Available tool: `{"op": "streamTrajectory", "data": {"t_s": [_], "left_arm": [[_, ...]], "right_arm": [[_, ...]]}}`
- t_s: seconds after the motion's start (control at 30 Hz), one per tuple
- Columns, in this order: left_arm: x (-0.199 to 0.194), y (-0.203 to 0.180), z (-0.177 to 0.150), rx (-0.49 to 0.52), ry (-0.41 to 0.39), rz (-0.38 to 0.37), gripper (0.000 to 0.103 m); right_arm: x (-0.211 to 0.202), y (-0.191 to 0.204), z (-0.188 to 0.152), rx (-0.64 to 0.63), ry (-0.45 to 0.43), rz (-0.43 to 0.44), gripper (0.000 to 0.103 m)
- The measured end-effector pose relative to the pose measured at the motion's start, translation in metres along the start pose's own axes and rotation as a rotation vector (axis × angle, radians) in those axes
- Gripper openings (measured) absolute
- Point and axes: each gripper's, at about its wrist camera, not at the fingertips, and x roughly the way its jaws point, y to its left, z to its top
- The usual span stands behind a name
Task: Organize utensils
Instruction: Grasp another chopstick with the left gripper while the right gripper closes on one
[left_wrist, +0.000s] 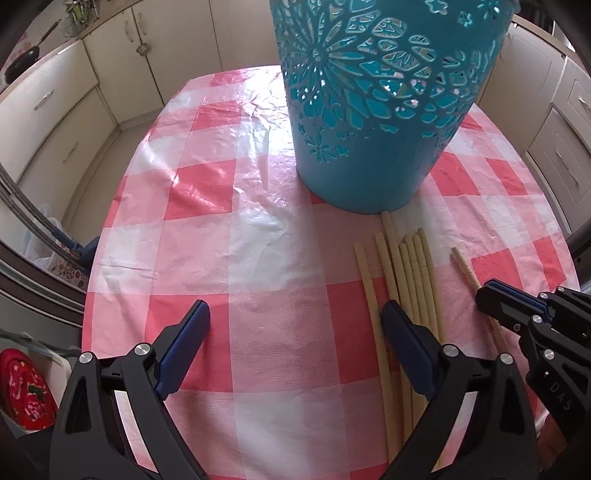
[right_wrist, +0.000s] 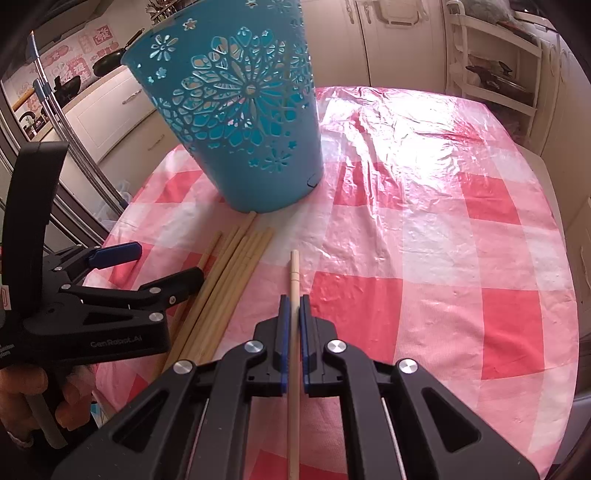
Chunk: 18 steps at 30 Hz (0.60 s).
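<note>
At the centre of both views: one table under a glossy pink-and-white checked cloth (left_wrist: 258, 236), creased toward the far end.

Upper middle of the left wrist view, upper left of the right wrist view: one teal plastic basket (left_wrist: 373, 122) with pierced flower pattern, standing upright on the cloth.

Just below the basket's base: a loose bundle of pale wooden chopsticks (left_wrist: 402, 273), lying roughly parallel on the cloth, tips toward the basket, the longest one reaching its base or very nearly.

Right of the bundle, apart from it: one single chopstick (right_wrist: 294, 280), tip toward the basket. It runs down the middle of the right wrist view, between the blue pads of the right gripper (right_wrist: 294, 306).

Right gripper: jaws drawn together, clamped on the single chopstick. In the left wrist view it enters at the lower right edge.

Left gripper (left_wrist: 295, 321): jaws wide apart, nothing between them; its right finger (left_wrist: 406, 343) stands over the left part of the bundle. Whether it touches them cannot be told. A hand (right_wrist: 33, 402) grips its handle at the lower left of the right wrist view.

Background, both views: cream kitchen cabinets (left_wrist: 48, 122) around the table.
</note>
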Motion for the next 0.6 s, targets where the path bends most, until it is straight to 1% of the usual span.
{"op": "streamTrajectory", "data": {"t_s": [0.07,0.13,0.23,0.3,0.33,0.37,0.4,0.47,0.5,0.6], "left_arm": [[0.0,0.001,0.001,-0.003,-0.003,0.0,0.09],[0.001,0.001,0.003,-0.002,-0.005,-0.005,0.086],[0.0,-0.005,0.008,0.012,-0.02,-0.02,0.069],[-0.001,-0.011,0.011,0.04,-0.031,-0.038,0.046],[-0.001,-0.013,0.012,0.049,-0.033,-0.047,0.041],[-0.002,-0.015,0.013,0.058,-0.036,-0.057,0.029],[-0.002,-0.017,0.014,0.064,-0.035,-0.064,0.02],[-0.001,-0.018,0.014,0.067,-0.029,-0.083,0.01],[-0.001,-0.019,0.015,0.066,-0.024,-0.086,0.007],[-0.001,-0.015,0.017,0.044,0.004,-0.106,0.005]], "right_arm": [[0.0,0.001,0.0,-0.002,-0.003,-0.003,0.006],[0.001,0.002,0.001,-0.005,-0.007,-0.007,0.006],[0.002,0.003,0.001,-0.012,-0.014,-0.013,0.006],[0.002,0.004,0.001,-0.016,-0.018,-0.016,0.006],[0.003,0.004,0.0,-0.017,-0.021,-0.016,0.006],[0.003,0.004,0.001,-0.018,-0.023,-0.017,0.006],[0.003,0.004,0.001,-0.018,-0.025,-0.017,0.006],[0.004,0.004,0.001,-0.017,-0.028,-0.016,0.006],[0.004,0.004,0.001,-0.016,-0.03,-0.016,0.006],[0.004,0.004,0.001,-0.017,-0.033,-0.013,0.006]]}}
